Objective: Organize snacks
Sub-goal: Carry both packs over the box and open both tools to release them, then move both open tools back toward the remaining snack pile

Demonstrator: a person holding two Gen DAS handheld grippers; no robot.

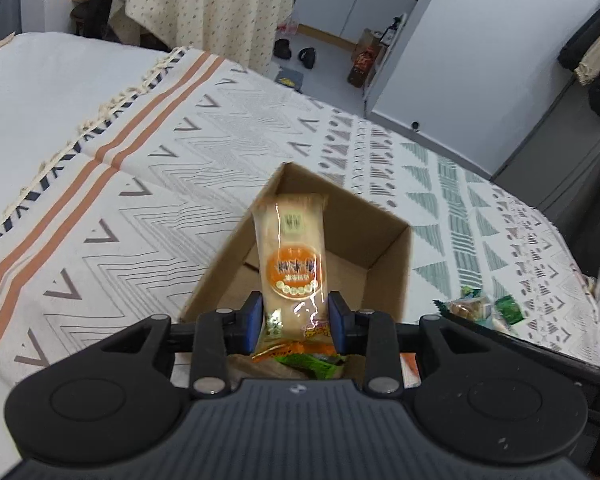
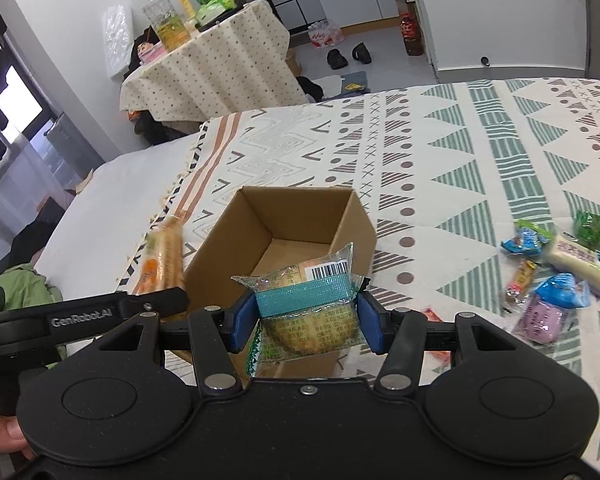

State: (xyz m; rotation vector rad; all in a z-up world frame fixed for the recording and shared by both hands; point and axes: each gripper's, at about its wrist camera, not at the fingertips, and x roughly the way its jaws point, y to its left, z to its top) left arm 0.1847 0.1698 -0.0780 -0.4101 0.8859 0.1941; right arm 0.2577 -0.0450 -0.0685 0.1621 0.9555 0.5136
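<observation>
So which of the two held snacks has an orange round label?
The long pale packet in the left gripper; the right gripper's squat packet has a teal band and barcode.

Cardboard box [image 2: 300, 220] mouth open, unobstructed; loose snacks [image 2: 556, 268] clutter bedspread [image 2: 440, 152] rightward.

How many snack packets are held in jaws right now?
2: a long orange-label packet in the left gripper and a teal-banded packet in the right gripper, both over the cardboard box.
</observation>
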